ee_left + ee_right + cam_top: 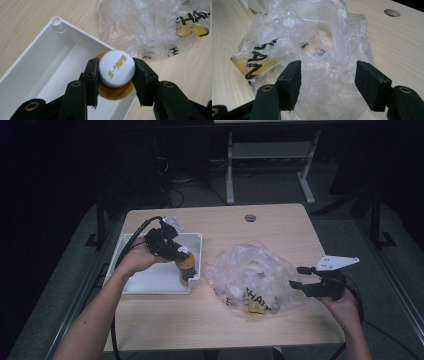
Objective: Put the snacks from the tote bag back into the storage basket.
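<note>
Fingers (93, 75) of the left gripper (116, 77) clamp the white round cap (117, 68) of a small amber bottle (186, 266), jaws pressed against both sides of the cap. That bottle stands upright inside the shallow white rectangular plastic tray (150, 281), at its right wall near the front corner. The left hand (137, 257) reaches over the tray with the wrist bent down. Gold characters are printed on the cap, too small to read surely. The right gripper (328, 82) hangs with jaws spread apart, just before the crumpled clear plastic bag (312, 47), gripping nothing. The bag lies mid-table on the light wooden table (280, 225), holding yellow items (191, 30), and bears black lettering, partly readable as "HA".
</note>
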The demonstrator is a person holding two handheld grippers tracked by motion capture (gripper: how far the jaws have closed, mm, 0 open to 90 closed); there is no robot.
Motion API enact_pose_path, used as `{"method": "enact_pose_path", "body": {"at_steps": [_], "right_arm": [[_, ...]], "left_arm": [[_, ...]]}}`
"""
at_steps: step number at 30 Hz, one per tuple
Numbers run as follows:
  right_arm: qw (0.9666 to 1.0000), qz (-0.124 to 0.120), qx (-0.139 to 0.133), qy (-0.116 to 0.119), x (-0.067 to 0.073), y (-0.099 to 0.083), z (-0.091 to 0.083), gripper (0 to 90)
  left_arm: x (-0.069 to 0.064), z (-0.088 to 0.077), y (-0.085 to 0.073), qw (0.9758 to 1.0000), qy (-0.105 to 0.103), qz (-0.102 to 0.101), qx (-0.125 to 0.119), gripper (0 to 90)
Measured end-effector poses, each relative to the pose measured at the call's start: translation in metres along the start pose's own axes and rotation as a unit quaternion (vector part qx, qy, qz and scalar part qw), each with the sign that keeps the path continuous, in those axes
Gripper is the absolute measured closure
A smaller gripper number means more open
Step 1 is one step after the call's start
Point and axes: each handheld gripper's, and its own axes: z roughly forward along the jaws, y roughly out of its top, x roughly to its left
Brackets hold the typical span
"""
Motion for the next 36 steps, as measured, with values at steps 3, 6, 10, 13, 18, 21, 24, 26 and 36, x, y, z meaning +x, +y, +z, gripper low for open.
{"method": "enact_pose_path", "body": {"at_steps": [3,6,10,13,18,21,24,26,36], "right_arm": [[1.0,-0.001,-0.001,0.002,0.0,0.001,0.001,37.3],[1.0,-0.002,-0.001,0.002,0.001,0.001,0.001,37.3],[1.0,0.0,-0.001,0.002,0.0,0.0,0.0,37.3],[1.0,0.0,-0.001,0.002,0.001,0.001,0.0,37.3],[1.0,0.0,0.0,0.003,0.001,0.0,0.001,37.1],[1.0,0.0,0.0,0.003,0.001,0.001,0.001,37.0],[1.0,0.0,0.0,0.003,0.001,0.001,0.002,36.8],[1.0,0.0,0.0,0.002,0.001,0.001,0.002,36.5],[1.0,0.0,0.002,0.002,0.001,0.001,0.002,36.0]], "left_arm": [[0.0,0.0,0.0,1.0,0.0,0.002,0.003,59.2],[0.0,0.0,0.0,1.0,-0.001,-0.002,0.002,59.1],[0.0,0.0,0.0,1.0,0.0,-0.003,0.0,59.0],[0.0,0.0,-0.001,1.0,0.0,-0.002,0.0,58.6],[0.003,0.0,-0.004,0.9999,-0.01,-0.012,-0.001,49.5],[0.003,0.0,-0.005,0.9998,-0.012,-0.014,0.001,41.6],[0.004,-0.001,-0.007,0.9997,-0.013,-0.018,-0.004,37.1],[0.004,0.0,-0.008,0.9996,-0.012,-0.024,-0.011,34.3],[0.002,-0.004,-0.015,0.9996,0.004,-0.023,-0.013,30.8]]}}
